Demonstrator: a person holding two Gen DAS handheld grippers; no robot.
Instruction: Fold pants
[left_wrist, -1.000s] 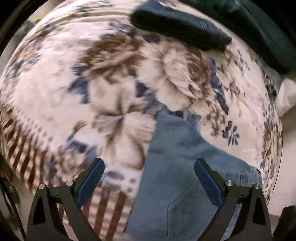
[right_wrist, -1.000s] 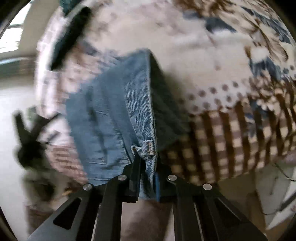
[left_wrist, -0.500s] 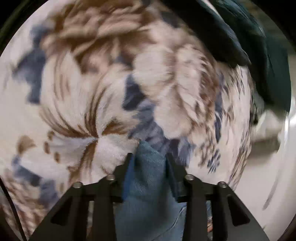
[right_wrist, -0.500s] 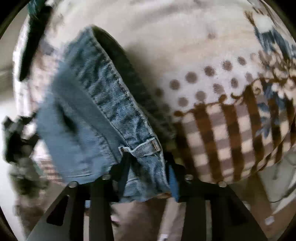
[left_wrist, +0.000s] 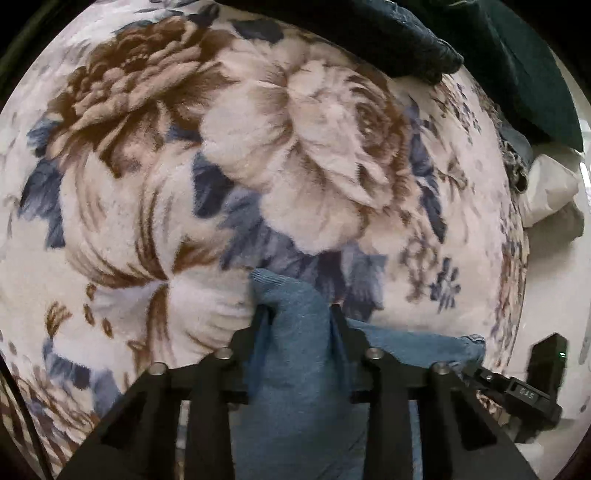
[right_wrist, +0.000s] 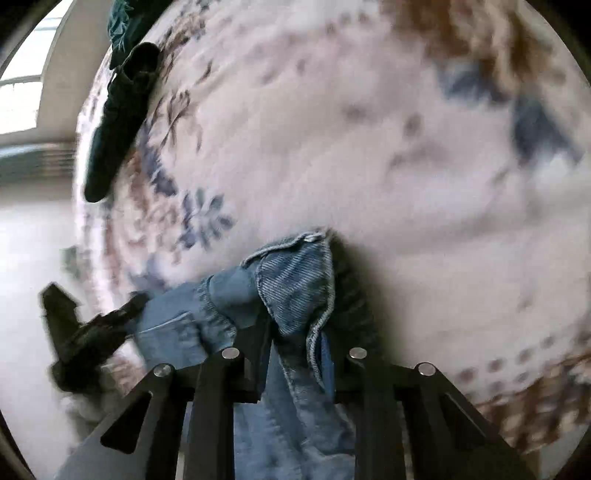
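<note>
Your jeans (left_wrist: 295, 369) are bunched up over the flowered blanket (left_wrist: 147, 184), held at two spots. In the left wrist view a plain blue fold pokes up between the fingers and the rest of the denim runs off to the right, low over the blanket. In the right wrist view the jeans (right_wrist: 295, 295) show a stitched hem or waistband edge, turned over with the lighter inner weave facing up, and more denim hangs down below the fingers.

Your left gripper (left_wrist: 295, 317) is pinching that blue fold, fingers closed in on the cloth from both sides. Your right gripper (right_wrist: 295, 354) is pinching the stitched edge the same way, cloth packed between the fingers. Each gripper shows in the other's view: the right one (left_wrist: 517, 395) at the lower right edge, the left one (right_wrist: 92, 332) blurred at lower left, at the denim's end.

Right wrist view is motion-blurred, blanket (right_wrist: 369, 147) pattern smeared.

Dark green cloth (left_wrist: 535, 74) lies along the blanket's far edge, a white pillow (left_wrist: 550, 188) just beside it. A dark garment (right_wrist: 118, 122) also sits on the blanket's left edge in the right view.
</note>
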